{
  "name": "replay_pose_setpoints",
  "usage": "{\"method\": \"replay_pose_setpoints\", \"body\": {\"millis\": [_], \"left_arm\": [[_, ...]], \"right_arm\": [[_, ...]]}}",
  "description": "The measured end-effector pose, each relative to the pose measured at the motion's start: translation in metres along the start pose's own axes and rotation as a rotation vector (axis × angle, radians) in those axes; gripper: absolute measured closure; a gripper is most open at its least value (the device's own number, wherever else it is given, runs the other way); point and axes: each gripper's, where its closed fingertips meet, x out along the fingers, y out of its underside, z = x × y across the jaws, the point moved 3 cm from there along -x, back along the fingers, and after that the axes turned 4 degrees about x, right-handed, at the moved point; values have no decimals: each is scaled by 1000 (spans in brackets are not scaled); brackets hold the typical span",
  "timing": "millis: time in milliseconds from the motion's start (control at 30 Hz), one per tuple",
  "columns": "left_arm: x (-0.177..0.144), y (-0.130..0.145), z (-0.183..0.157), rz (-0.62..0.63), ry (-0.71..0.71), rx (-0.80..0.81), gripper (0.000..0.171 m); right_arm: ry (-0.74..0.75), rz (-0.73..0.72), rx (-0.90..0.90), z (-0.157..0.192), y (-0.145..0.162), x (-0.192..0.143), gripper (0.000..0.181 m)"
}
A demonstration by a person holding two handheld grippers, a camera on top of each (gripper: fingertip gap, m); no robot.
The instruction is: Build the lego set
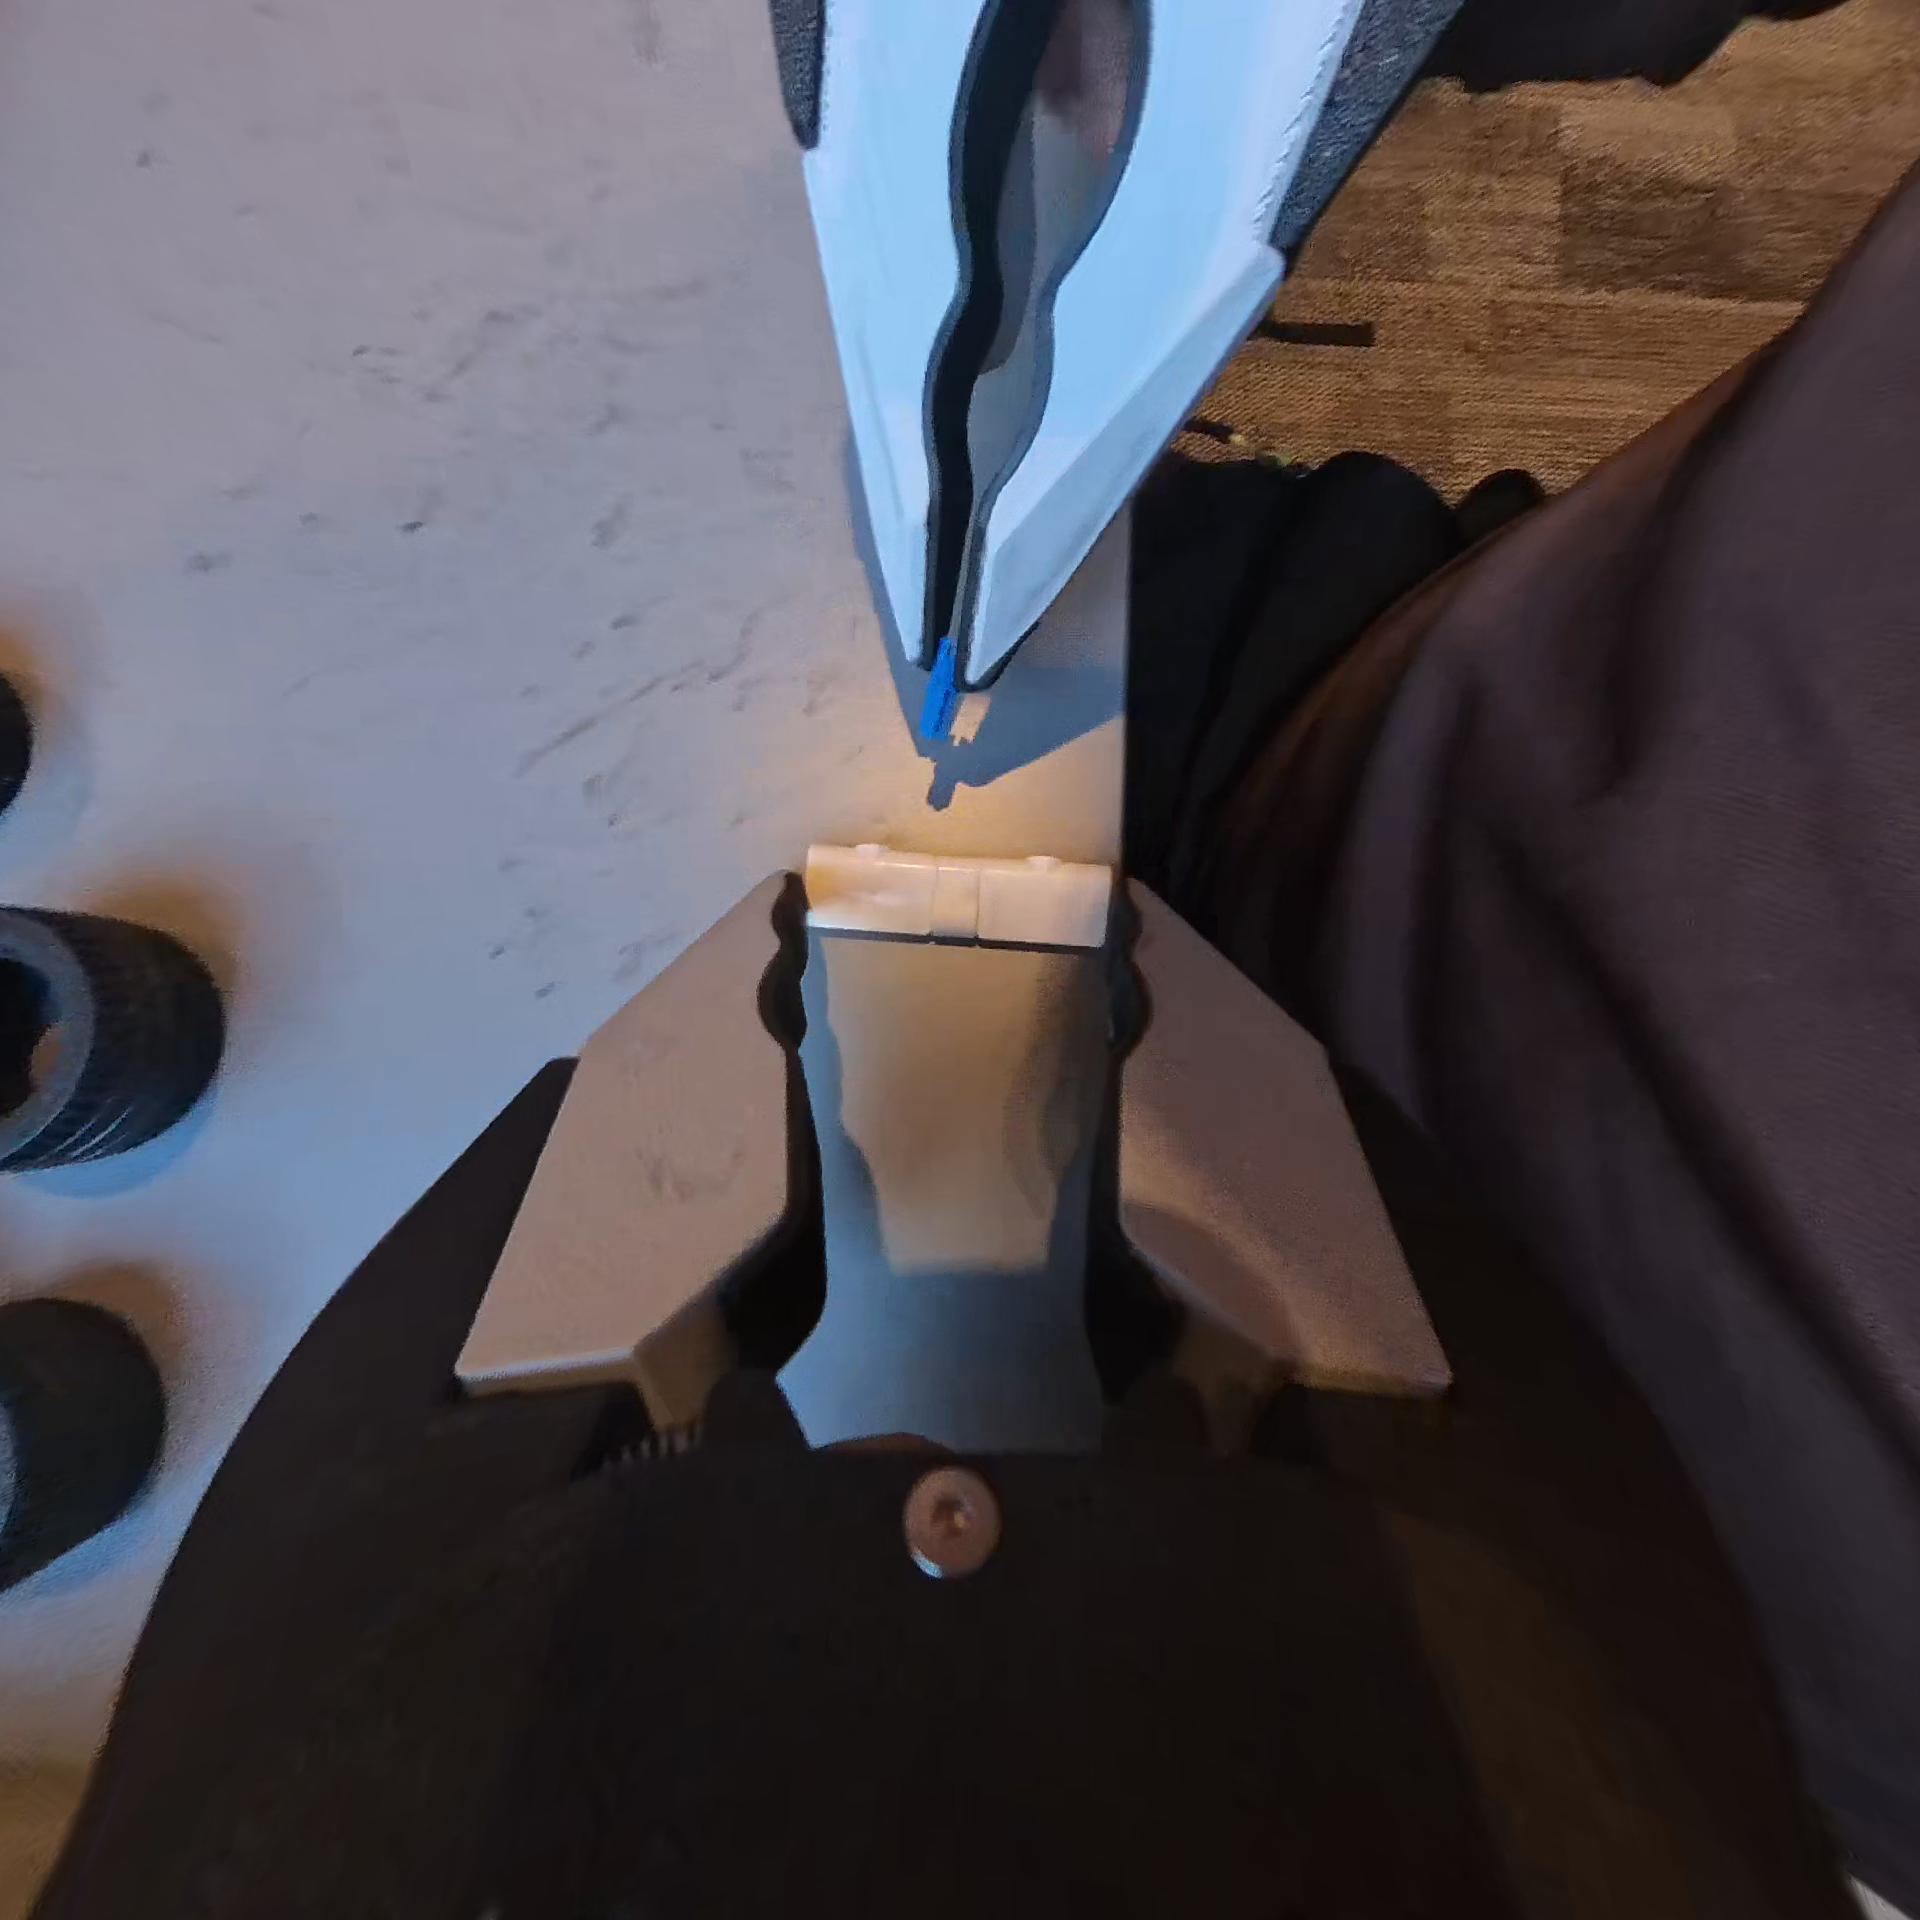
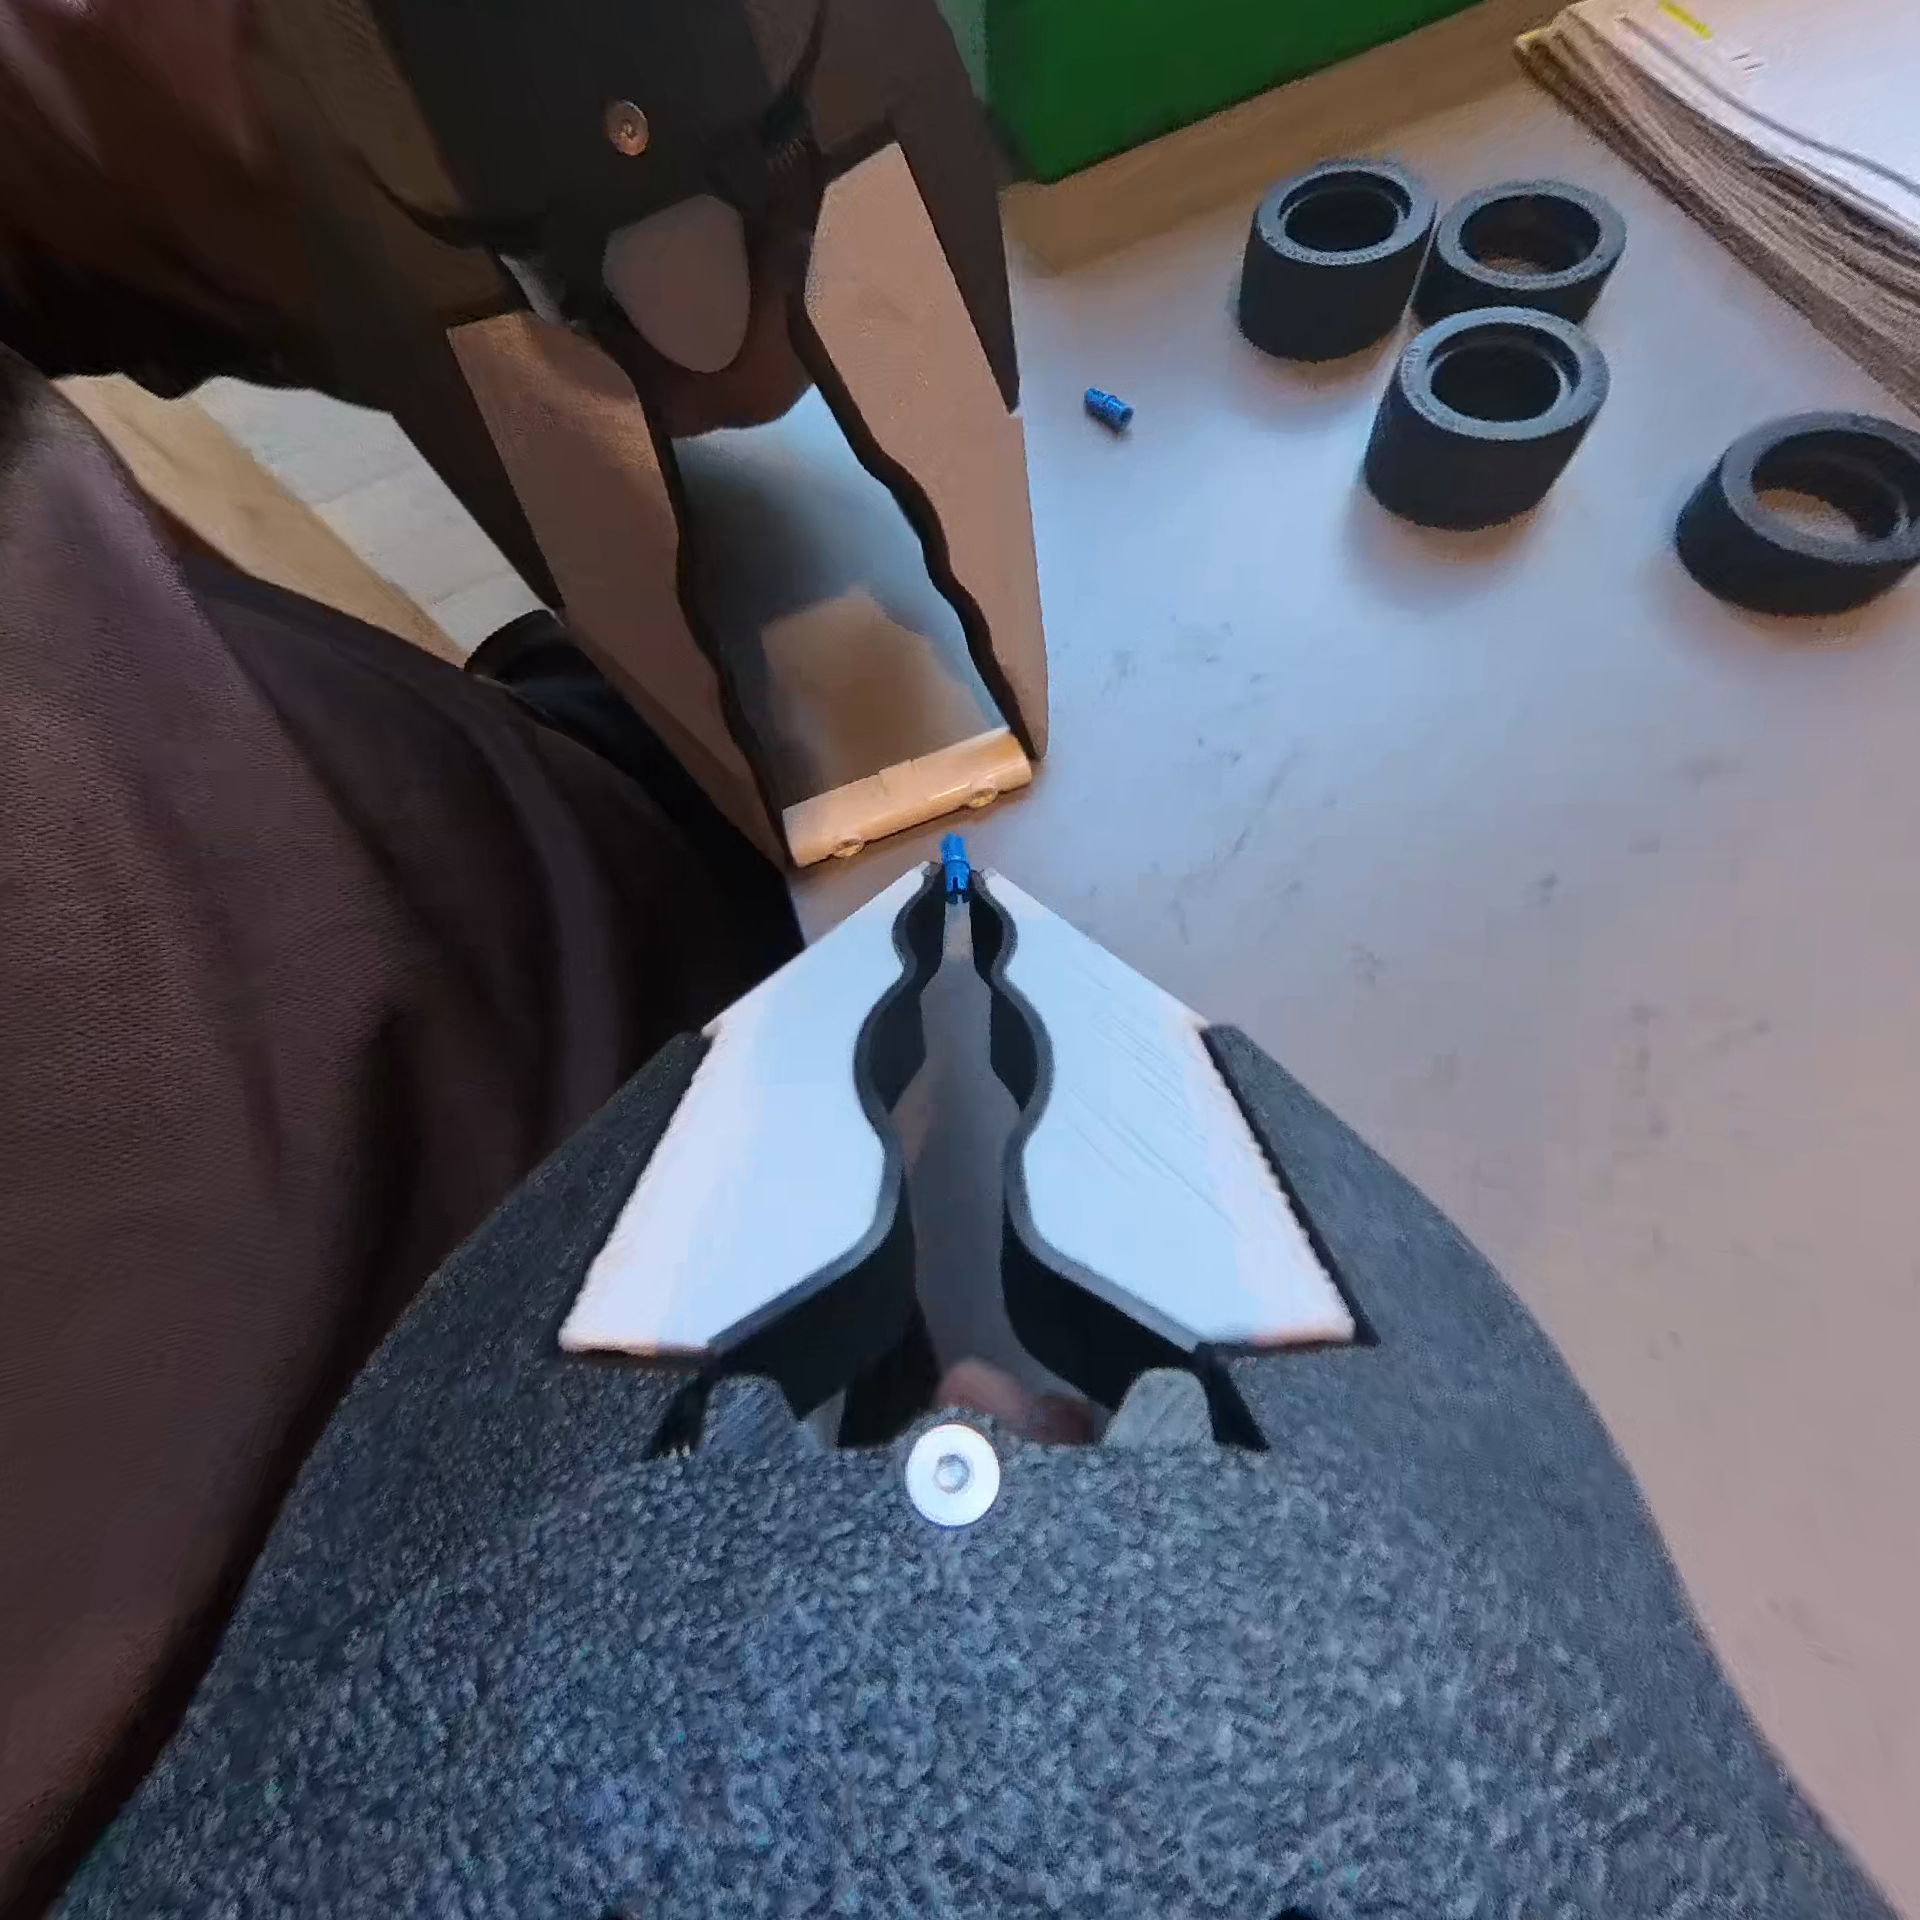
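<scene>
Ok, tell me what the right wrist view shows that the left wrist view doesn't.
Only the right wrist view shows a loose blue pin lying on the table, a fourth black tyre, a green box and stacked paper. Only the left wrist view shows brown carpet beyond the table edge. Both show the left gripper clamping the white piece and the right gripper pinching a blue pin just short of it.

a pale scuffed tabletop point(image 2: 1455, 935) under warm light, brown carpet point(image 1: 1558, 156) below, a green box point(image 2: 1195, 73) behind

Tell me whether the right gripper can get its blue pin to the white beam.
Probably yes: the right gripper holds the blue pin just short of the white beam, with nothing between them.
</scene>
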Motion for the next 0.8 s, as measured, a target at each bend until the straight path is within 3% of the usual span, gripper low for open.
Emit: {"method": "replay_pose_setpoints", "body": {"millis": [400, 800], "left_arm": [[0, 0, -15, -75, 97, 163, 115], [-3, 6, -12, -122, 145, 158, 115]], "right_arm": [[95, -10, -17, 11, 11, 12, 177], [96, -53, 1, 12, 6, 19, 177]]}}
